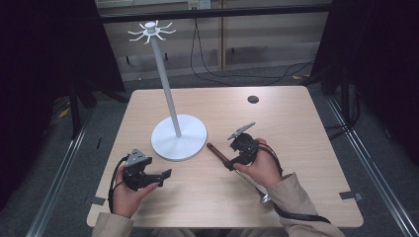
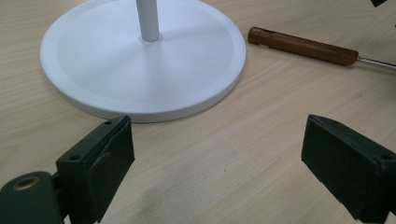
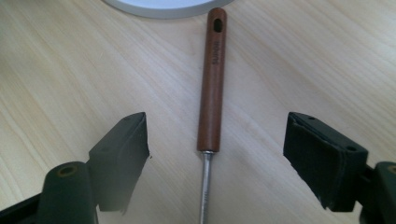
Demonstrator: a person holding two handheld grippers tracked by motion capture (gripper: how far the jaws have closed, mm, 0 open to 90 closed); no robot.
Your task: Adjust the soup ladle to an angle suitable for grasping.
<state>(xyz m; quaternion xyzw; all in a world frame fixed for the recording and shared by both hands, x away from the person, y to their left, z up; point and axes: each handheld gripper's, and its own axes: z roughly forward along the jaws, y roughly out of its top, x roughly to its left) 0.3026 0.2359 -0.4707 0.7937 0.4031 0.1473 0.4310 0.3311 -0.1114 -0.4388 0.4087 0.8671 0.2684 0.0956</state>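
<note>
Forearms come in from the near edge of the wooden table [image 1: 296, 123], one gripper in each hand. On the left, the left gripper [image 1: 166, 177] is held just above the near-left part of the tabletop, pointing right and a little away; in the left gripper view its jaws stand wide apart with only bare wood between them. Beyond it, near the middle of the table, stands a white stand [image 1: 179, 137] with a round flat base, a thin upright pole and a crown of hooks at the top. Just right of that base lies a long utensil [image 3: 212, 84] with a brown wooden handle and a thin metal shaft; the handle's far end, pierced by a slot, lies close beside the rim of the base, and the shaft runs toward the near right under the right hand. The right gripper [image 1: 229, 165] hovers over this utensil. In the right gripper view its jaws are spread, straddling the lower end of the handle, with clear gaps on both sides. A small dark disc [image 1: 253, 99] sits at the far right.
</note>
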